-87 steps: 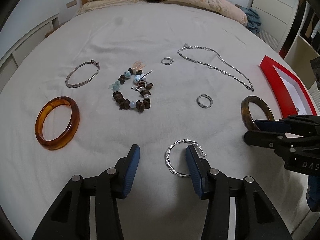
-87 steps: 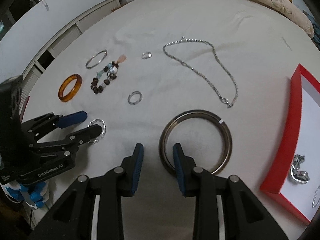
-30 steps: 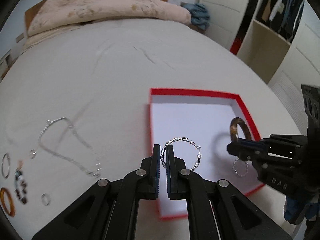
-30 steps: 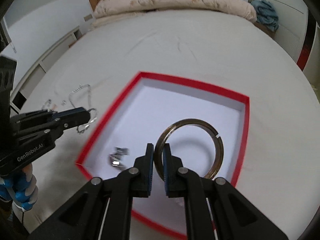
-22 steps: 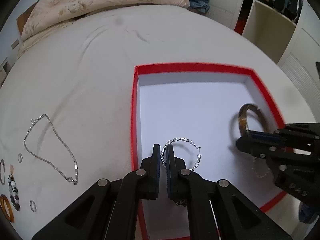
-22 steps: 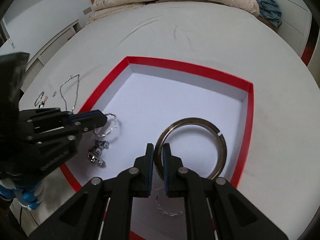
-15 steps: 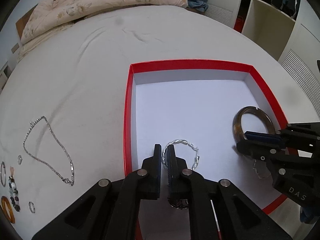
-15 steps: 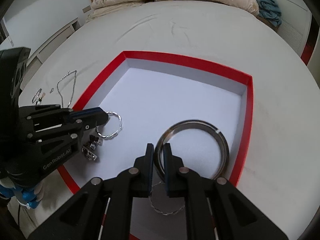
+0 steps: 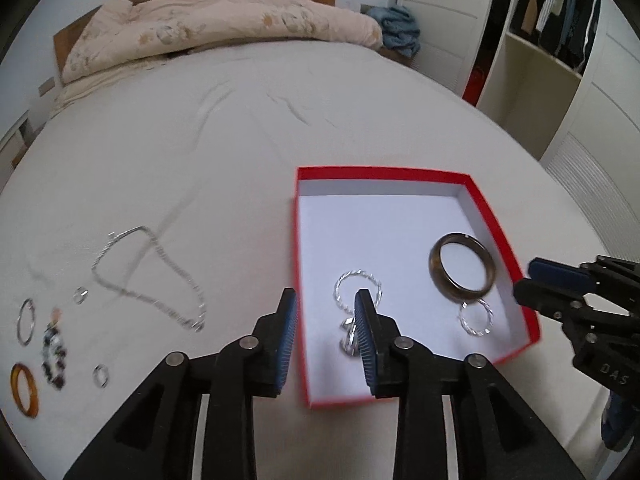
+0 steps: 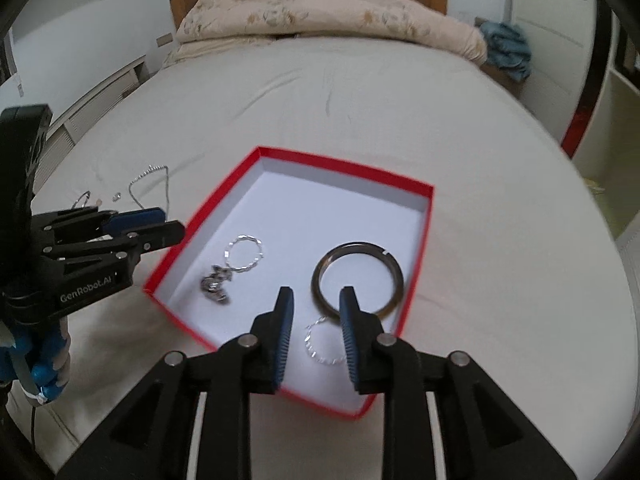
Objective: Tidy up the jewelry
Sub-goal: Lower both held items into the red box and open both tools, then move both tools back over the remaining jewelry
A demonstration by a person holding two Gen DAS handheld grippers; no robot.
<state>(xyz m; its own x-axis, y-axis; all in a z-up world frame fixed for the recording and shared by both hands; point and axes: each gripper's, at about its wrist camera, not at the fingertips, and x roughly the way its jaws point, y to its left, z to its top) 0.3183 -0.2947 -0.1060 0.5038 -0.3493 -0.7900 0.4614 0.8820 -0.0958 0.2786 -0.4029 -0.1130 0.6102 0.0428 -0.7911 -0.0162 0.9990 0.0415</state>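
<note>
The red box [image 9: 496,216] sits on a soft bed [image 9: 240,152]; with left tongs [image 9: 326,320] and right tongs [image 10: 316,320] spread and empty over it, a low sweep toward the chain necklace [image 9: 152,276] left of the box could clip its rim and spill the bangle [image 10: 357,278].

Both cameras ride just behind their own gripper fingers and look down and forward across the bed [image 9: 248,148] toward the headboard. The left one sits off the red box's [image 9: 400,173] left near corner and the right one at its near right edge. The left view takes in the box to its right, with the right gripper [image 9: 532,280] poking in at the frame's edge. The right view is closer over the box [image 10: 344,166] and catches the left gripper [image 10: 168,224] on its left, so the two share the box, its contents and the bed's far end.
</note>
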